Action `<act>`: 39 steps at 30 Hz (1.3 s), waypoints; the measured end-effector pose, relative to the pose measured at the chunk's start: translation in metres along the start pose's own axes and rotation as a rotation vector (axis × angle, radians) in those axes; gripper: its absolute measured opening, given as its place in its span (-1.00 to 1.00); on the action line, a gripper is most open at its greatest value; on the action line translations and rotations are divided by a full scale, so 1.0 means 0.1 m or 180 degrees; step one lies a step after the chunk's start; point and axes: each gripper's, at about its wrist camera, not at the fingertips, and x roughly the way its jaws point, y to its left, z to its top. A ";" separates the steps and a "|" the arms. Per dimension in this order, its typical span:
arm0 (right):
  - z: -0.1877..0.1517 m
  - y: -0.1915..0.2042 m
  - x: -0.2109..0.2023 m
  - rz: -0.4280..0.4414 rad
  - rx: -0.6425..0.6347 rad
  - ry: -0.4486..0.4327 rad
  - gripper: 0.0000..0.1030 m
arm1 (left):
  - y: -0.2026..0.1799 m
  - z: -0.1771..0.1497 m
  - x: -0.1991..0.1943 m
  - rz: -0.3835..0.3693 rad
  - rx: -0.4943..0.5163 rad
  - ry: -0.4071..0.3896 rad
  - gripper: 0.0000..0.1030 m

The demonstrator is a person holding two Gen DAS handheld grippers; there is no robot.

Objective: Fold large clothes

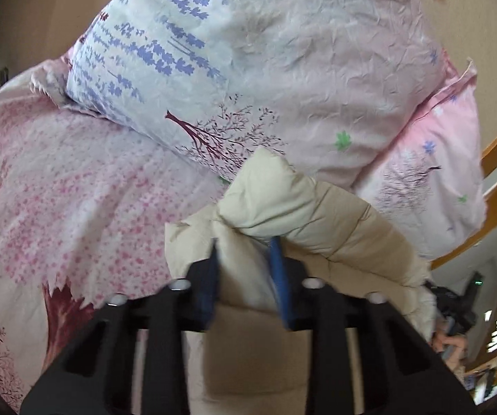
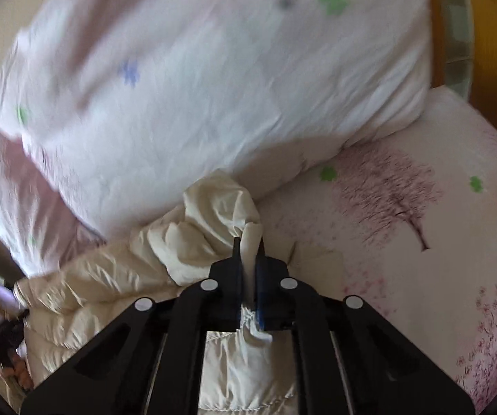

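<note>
My left claw [image 1: 245, 242] and right claw [image 2: 248, 242] each pinch the coat [image 1: 317, 214] tight, just below the pillow [image 1: 283, 52] on the bed [image 1: 75, 190], so I can fold it.

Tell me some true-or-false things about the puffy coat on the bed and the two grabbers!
1. Both grabbers pinch the cream puffy coat. True: the left gripper and right gripper each clamp a fold.
2. The coat is bright red. False: it is cream.
3. A big pillow lies behind the coat. True.
4. The bed sheet is plain blue. False: it is pink with printed trees.
5. The coat hangs on a hanger. False: it lies on the bed.
</note>
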 end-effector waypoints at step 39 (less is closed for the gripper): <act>-0.41 0.42 0.48 -0.0766 -0.0529 0.0551 -0.26 | -0.51 -0.27 0.43 0.0811 0.0437 0.0057 0.04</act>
